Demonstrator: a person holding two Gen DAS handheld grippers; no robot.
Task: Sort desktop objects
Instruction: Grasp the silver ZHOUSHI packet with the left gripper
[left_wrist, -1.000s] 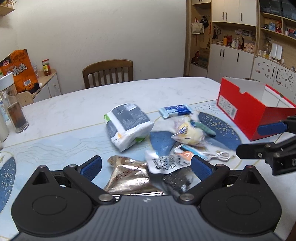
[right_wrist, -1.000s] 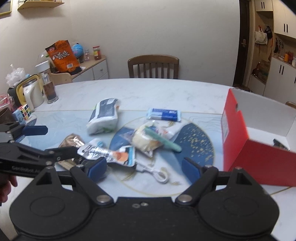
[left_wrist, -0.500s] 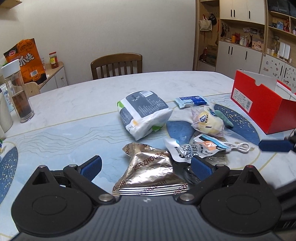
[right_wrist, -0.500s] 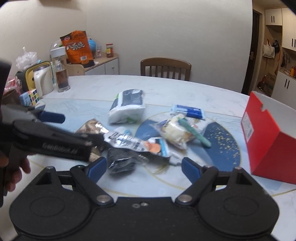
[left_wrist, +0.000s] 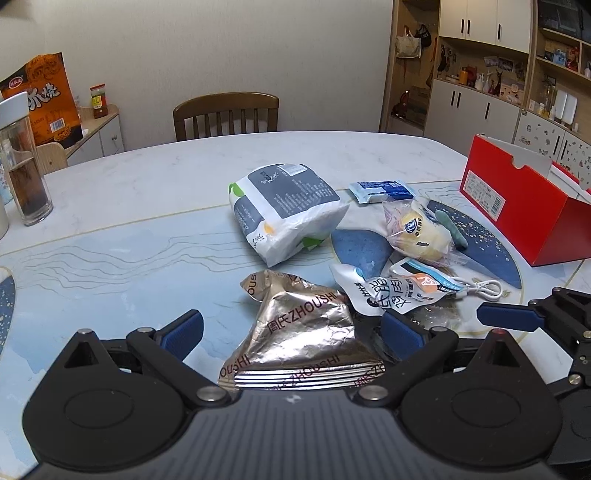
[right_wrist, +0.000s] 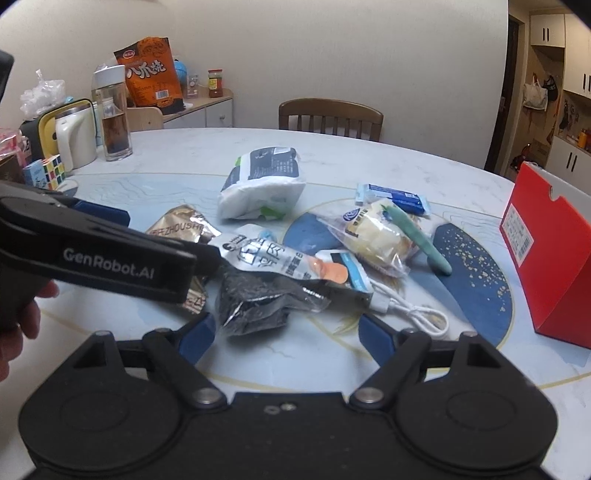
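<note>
A pile of packets lies mid-table. My left gripper (left_wrist: 291, 328) is open, its fingers either side of a silver foil snack bag (left_wrist: 299, 328), also in the right wrist view (right_wrist: 177, 230). My right gripper (right_wrist: 286, 332) is open just short of a dark crumpled packet (right_wrist: 255, 302). Behind lie a white and orange pouch (right_wrist: 284, 258), a white and grey bag (left_wrist: 284, 210), a yellow bun in clear wrap (left_wrist: 421, 236), a green pen (right_wrist: 421, 240), a blue wafer packet (left_wrist: 384, 190) and a white cable (right_wrist: 417, 314).
An open red box (left_wrist: 517, 206) stands at the right, also in the right wrist view (right_wrist: 550, 251). A tea bottle (right_wrist: 112, 114), a white kettle (right_wrist: 74, 136) and a puzzle cube (right_wrist: 46, 171) stand at the table's left. A wooden chair (left_wrist: 225, 114) is behind the table.
Both grippers moved left and closer to the pile. The foil bag now lies between my left fingers, and the dark packet sits just ahead of my right gripper. Both stayed open.
</note>
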